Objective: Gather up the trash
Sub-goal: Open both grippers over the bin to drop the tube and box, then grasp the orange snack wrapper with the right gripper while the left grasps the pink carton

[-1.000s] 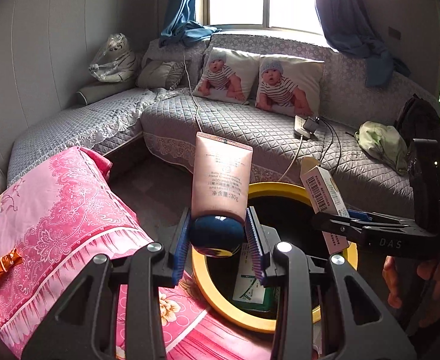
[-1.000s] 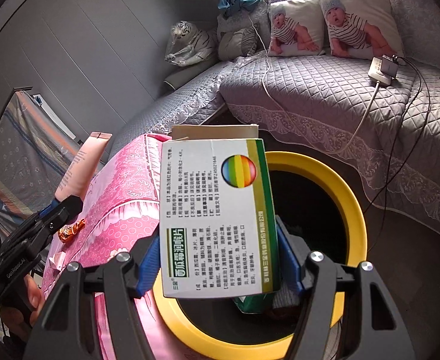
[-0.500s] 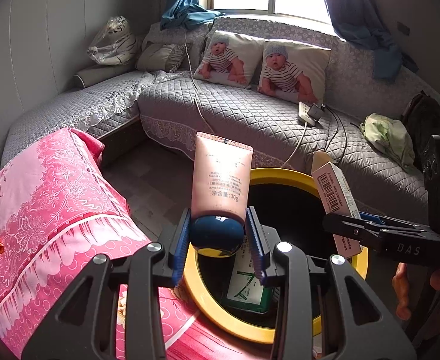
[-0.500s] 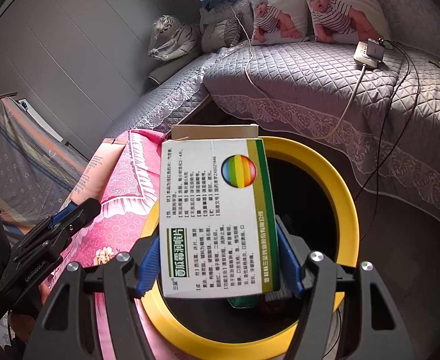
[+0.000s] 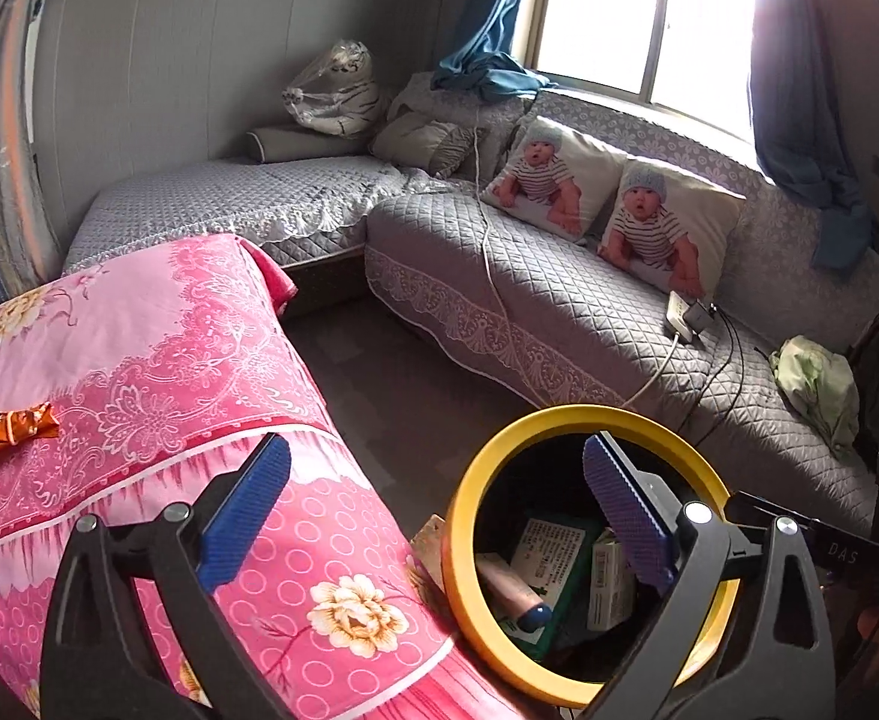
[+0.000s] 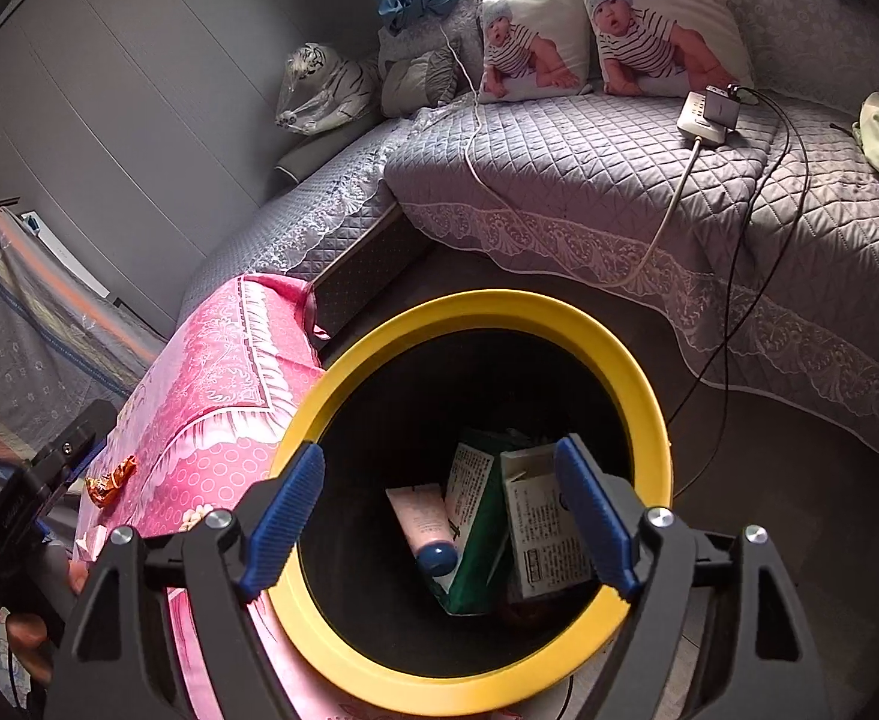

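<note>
Now our left gripper (image 5: 436, 516) and right gripper (image 6: 439, 519) are opening their fingers, nothing between them, over the yellow-rimmed round bin (image 6: 649, 396), where the pink tube (image 6: 421, 516) and cartons lie. Leftward on the pink floral desk (image 5: 139, 330), the light, crinkly orange snack wrapper (image 5: 7, 426) suits a mid-body pinch; open cloth surrounds it.

Straight ahead of the right gripper (image 6: 439, 516), whose jaws are opening with nothing between them, the yellow-rimmed bin (image 6: 637, 360) is wide open — only a pink tube (image 6: 424, 519) and boxes (image 6: 544, 525) at the bottom. Left of the jaws, the pink-covered table (image 6: 223, 396) presses against the rim. Beyond the bin there's bare floor, then the grey sofa (image 6: 619, 180) blocks further reach.
</note>
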`<act>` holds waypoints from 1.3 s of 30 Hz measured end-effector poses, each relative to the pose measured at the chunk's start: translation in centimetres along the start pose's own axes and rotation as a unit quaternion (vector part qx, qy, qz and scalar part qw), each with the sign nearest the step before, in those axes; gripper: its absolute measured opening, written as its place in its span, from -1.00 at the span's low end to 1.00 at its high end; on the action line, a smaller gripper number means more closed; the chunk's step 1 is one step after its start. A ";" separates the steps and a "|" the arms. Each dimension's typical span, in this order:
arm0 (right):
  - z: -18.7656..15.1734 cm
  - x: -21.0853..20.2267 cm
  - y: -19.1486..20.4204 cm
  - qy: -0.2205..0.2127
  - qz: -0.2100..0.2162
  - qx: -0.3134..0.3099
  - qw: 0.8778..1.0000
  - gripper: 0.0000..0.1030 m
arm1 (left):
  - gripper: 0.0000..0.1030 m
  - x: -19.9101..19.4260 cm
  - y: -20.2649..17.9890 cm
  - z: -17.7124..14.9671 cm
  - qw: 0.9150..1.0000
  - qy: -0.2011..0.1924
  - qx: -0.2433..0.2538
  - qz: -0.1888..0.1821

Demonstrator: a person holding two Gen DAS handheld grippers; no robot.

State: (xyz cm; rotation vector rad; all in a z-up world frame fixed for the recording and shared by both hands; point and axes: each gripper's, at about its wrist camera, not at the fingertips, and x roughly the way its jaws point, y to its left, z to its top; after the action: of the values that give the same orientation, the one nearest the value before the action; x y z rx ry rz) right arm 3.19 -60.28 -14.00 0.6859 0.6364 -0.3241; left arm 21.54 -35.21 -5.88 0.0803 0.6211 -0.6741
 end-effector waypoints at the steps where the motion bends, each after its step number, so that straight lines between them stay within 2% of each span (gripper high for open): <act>1: -0.1 0.0 0.4 0.000 0.007 -0.008 1.000 0.48 | 0.83 -0.9 0.6 0.3 1.000 -0.014 -0.008 0.016; 7: -0.2 0.1 5.7 -0.005 0.052 -0.096 0.994 0.48 | 0.84 -7.7 4.3 1.2 0.991 -0.099 -0.009 0.090; 9: -0.5 0.5 9.0 -0.004 0.070 -0.147 0.987 0.48 | 0.84 -10.1 6.2 0.9 0.986 -0.125 -0.015 0.111; 11: -1.1 1.2 13.1 0.002 0.096 -0.205 0.974 0.48 | 0.84 -12.3 8.6 0.4 0.980 -0.145 -0.024 0.132; 14: -2.5 2.5 20.3 0.013 0.135 -0.297 0.945 0.48 | 0.84 -15.4 13.0 -0.5 0.970 -0.160 -0.044 0.176; 17: -4.5 4.5 27.9 0.034 0.170 -0.378 0.909 0.48 | 0.84 -18.4 18.0 -1.9 0.955 -0.168 -0.073 0.235; 20: -6.8 7.9 35.7 0.067 0.186 -0.446 0.873 0.48 | 0.84 -19.9 23.1 -3.2 0.942 -0.127 -0.089 0.298; 21: -7.7 9.1 38.1 0.080 0.194 -0.463 0.861 0.48 | 0.84 -20.3 24.9 -3.8 0.940 -0.113 -0.103 0.306; 23: -9.5 12.1 42.7 0.098 0.192 -0.500 0.839 0.48 | 0.84 -21.0 28.5 -5.1 0.941 -0.085 -0.142 0.294; 27: -12.7 18.5 49.7 0.140 0.175 -0.552 0.803 0.48 | 0.84 -21.4 34.2 -7.6 0.944 -0.035 -0.226 0.240; 30: -13.7 22.3 52.8 0.154 0.150 -0.569 0.794 0.48 | 0.84 -20.8 35.4 -9.2 0.946 -0.008 -0.225 0.233; 34: -13.9 26.0 55.0 0.165 0.118 -0.569 0.797 0.47 | 0.84 -19.9 36.0 -9.7 0.949 0.003 -0.222 0.224; 37: -13.9 27.9 55.9 0.192 0.125 -0.549 0.804 0.47 | 0.84 -19.2 36.3 -9.6 0.950 0.010 -0.210 0.231; 39: -14.3 28.6 56.2 0.198 0.124 -0.549 0.803 0.47 | 0.84 -18.8 37.0 -9.5 0.948 0.011 -0.218 0.232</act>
State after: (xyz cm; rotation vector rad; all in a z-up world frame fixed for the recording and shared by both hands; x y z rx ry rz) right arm 45.52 -11.41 -13.65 -0.3159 0.9786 0.4581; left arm 27.68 6.91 -7.74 -0.1749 0.7287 -0.0712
